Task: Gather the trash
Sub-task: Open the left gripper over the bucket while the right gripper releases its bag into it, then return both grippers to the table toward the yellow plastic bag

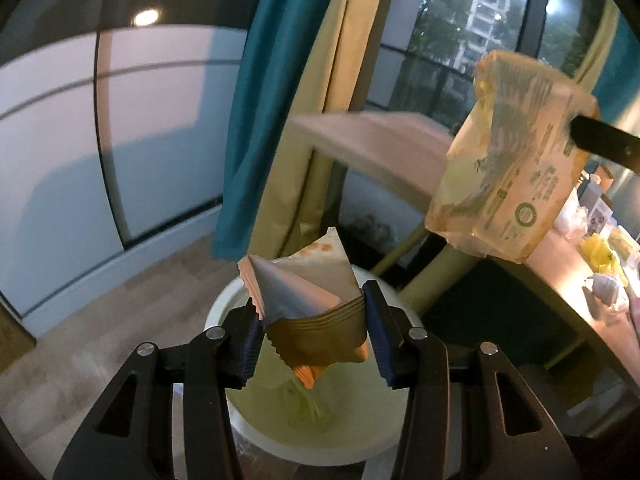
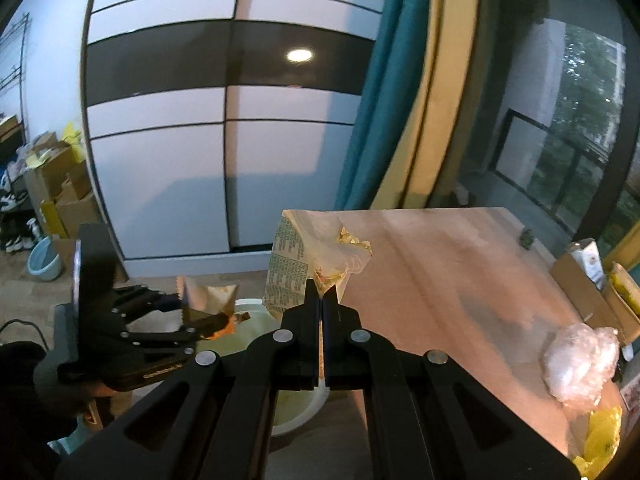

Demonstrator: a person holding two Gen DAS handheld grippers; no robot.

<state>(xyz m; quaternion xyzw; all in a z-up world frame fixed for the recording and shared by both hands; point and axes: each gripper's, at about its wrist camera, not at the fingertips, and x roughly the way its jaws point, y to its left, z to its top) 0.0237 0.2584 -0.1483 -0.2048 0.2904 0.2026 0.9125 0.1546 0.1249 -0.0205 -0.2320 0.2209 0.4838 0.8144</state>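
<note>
1. Trash is up in the air in two pieces: an orange and silver snack wrapper [image 1: 316, 304] and a pale printed plastic bag [image 2: 308, 264]
2. The left gripper [image 1: 314, 332] carries the snack wrapper between its blue-padded fingers [image 1: 380, 332]; the jaws stand fairly wide, and the folded wrapper fills the gap from pad to pad
3. That wrapper hangs right over the open mouth of a pale round bin [image 1: 224, 308] on the floor, with its lower orange corner pointing down into it
4. Inside the bin something pale and crumpled lies at the bottom, too blurred to name
5. The right gripper [image 2: 322, 300] is pressed together, pinching a crumpled corner of the printed bag at its very tips
6. The bag rises and droops from that pinch, with the small print on its left side
7. Seen from the left hand, the same bag hangs high at the right, above the edge of the wooden table [image 2: 460, 280]
8. The bin sits on the floor just beside the table's near corner
9. On the table, well apart from both grippers, lie a wad of clear plastic [image 2: 580, 360], something yellow [image 2: 600, 436] and cardboard boxes [image 2: 580, 284]
10. Behind stand a white and dark wardrobe [image 2: 168, 152], a teal curtain [image 2: 384, 100] and a window [image 2: 560, 140]
</note>
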